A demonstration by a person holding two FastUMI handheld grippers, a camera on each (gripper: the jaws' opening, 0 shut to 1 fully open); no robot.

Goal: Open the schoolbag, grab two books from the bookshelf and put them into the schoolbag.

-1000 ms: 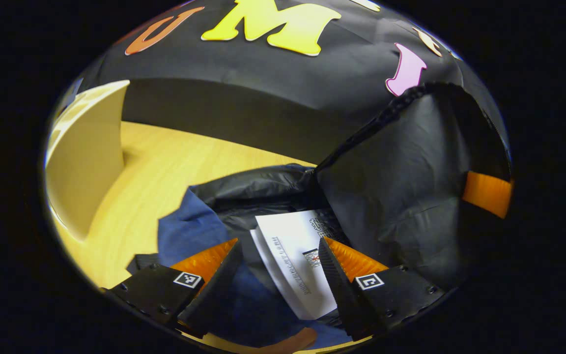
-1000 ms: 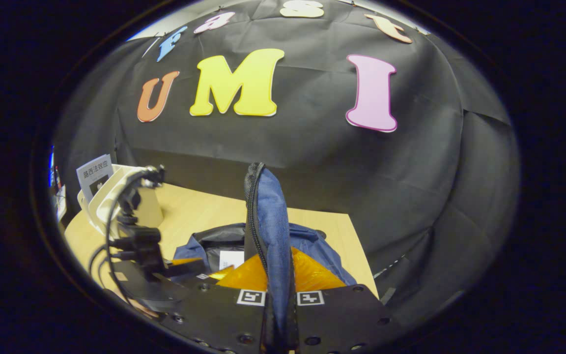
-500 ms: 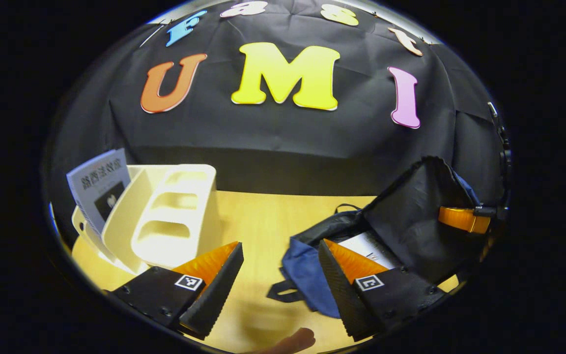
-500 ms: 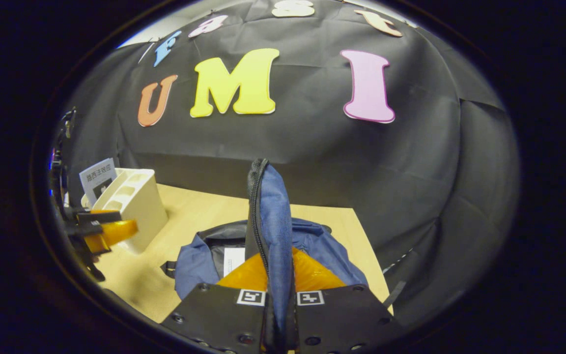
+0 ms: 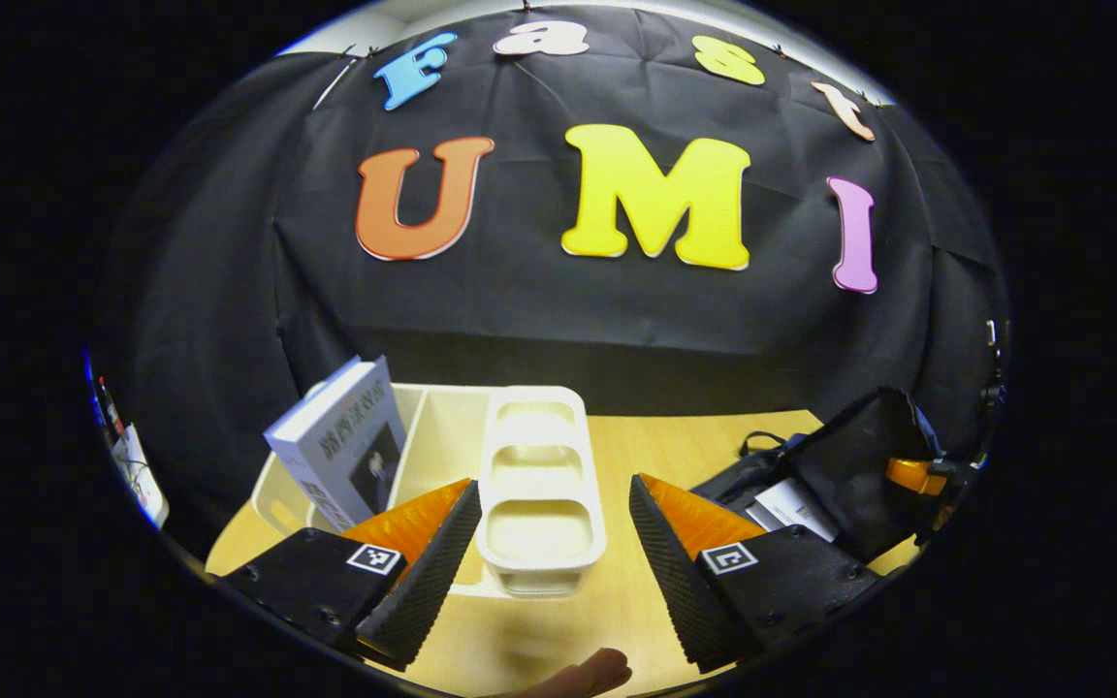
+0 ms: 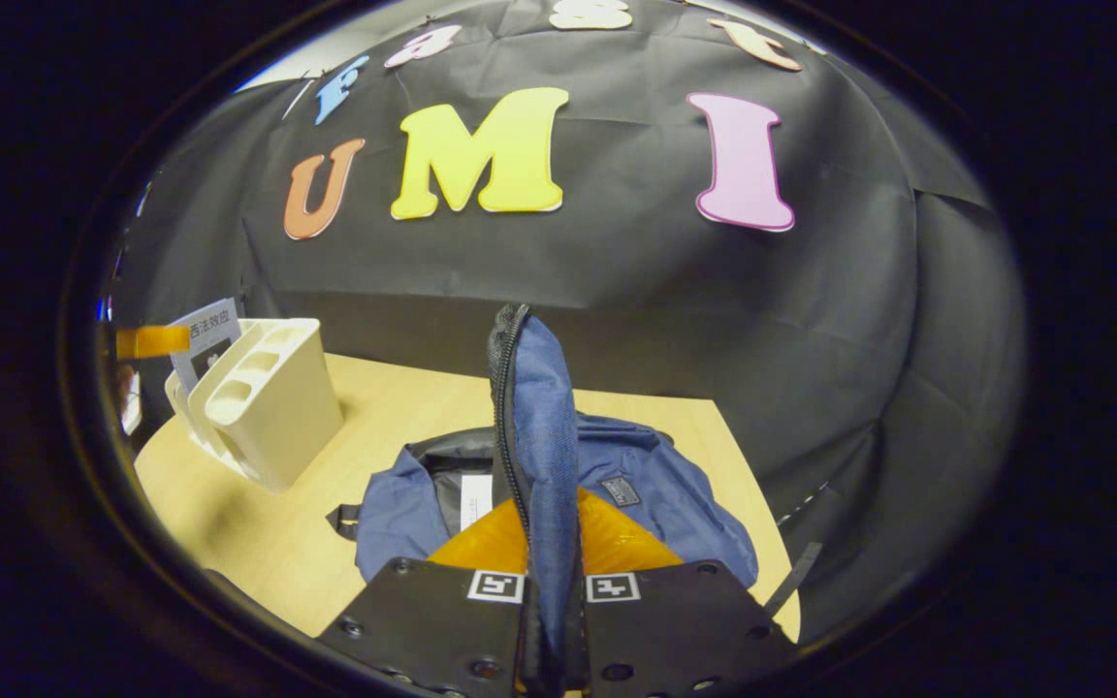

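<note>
My left gripper (image 5: 551,528) hangs over the wooden surface (image 5: 617,601) with its jaws spread wide and nothing between them. Straight ahead between the fingers stands the cream bookshelf (image 5: 539,485), a slotted plastic rack resting on the surface. One book (image 5: 340,451) leans in its left compartment, tilted, pale cover facing me, just beside my left finger in the left gripper view. A fingertip of my hand (image 5: 588,674) shows at the bottom edge.

Off to the right in that view lies the schoolbag (image 5: 830,475), mouth open, its flap lifted. A white book (image 5: 791,504) lies inside the opening. The far gripper shows at the flap's edge.

My right gripper (image 6: 544,543) has its jaws closed on the flap (image 6: 539,427) of the schoolbag (image 6: 655,494), both fingers pressed against the blue fabric, holding it upright with the zipper edge running up its left side. Below it the bag body spreads flat on the surface (image 6: 277,543); the white book (image 6: 476,499) shows in the dark interior left of the flap.

In the right gripper view the bookshelf (image 6: 268,397) stands at the left end of the surface, well apart from the bag, with the remaining book (image 6: 205,339) behind it. A finger of my left gripper (image 6: 151,341) shows at the far left edge, near that book.
</note>
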